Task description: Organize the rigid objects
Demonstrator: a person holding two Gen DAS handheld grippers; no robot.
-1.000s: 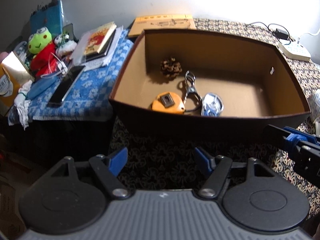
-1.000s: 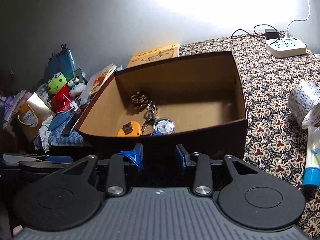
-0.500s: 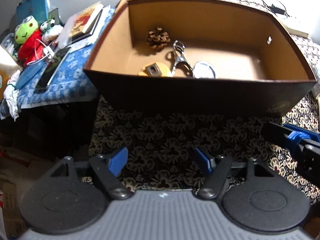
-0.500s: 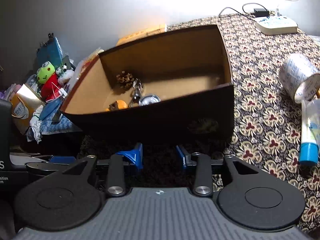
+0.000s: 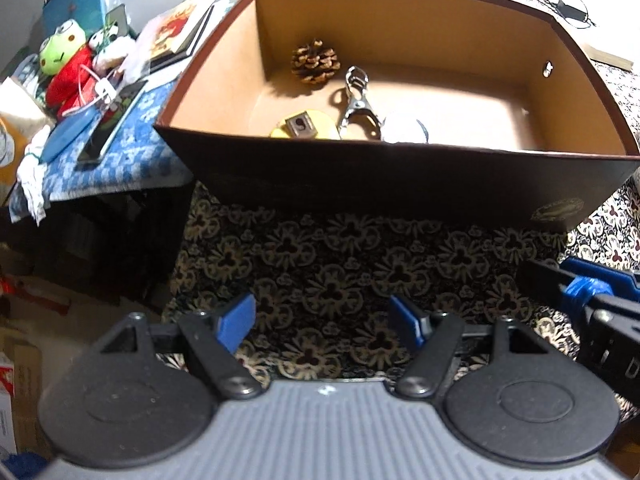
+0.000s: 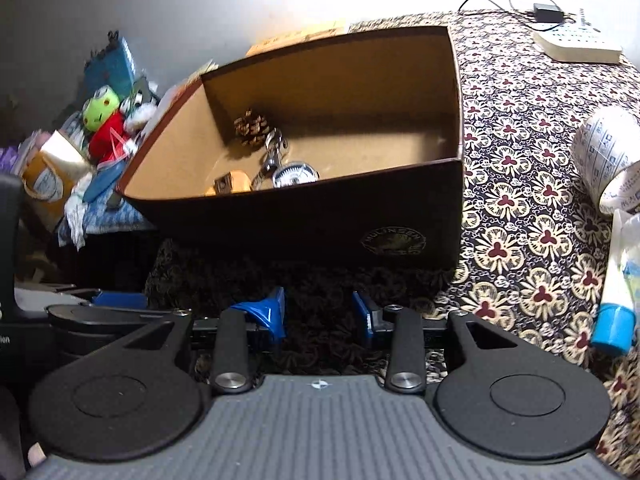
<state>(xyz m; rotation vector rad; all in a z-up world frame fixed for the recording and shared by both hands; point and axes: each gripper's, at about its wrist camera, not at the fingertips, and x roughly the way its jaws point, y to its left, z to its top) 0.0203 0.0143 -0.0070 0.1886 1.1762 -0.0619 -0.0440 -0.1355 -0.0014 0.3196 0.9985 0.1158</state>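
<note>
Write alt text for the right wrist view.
The right gripper, jaws open and empty, hangs over a floral tablecloth in front of a dark brown box. Inside lie a pine cone, a metal clip, an orange tape measure and a round silvery dial.

Left claw [image 5: 322, 322]: tipped further downward and lowered; the brown box [image 5: 400, 184] now sits higher in its view, its near wall hiding more of the yellow tape measure [image 5: 302, 128] and the round white item [image 5: 404, 130]. Right claw [image 6: 319, 314]: likewise pitched down toward the patterned desk [image 6: 520, 240], pads slightly wider apart than before, nothing between them
</note>
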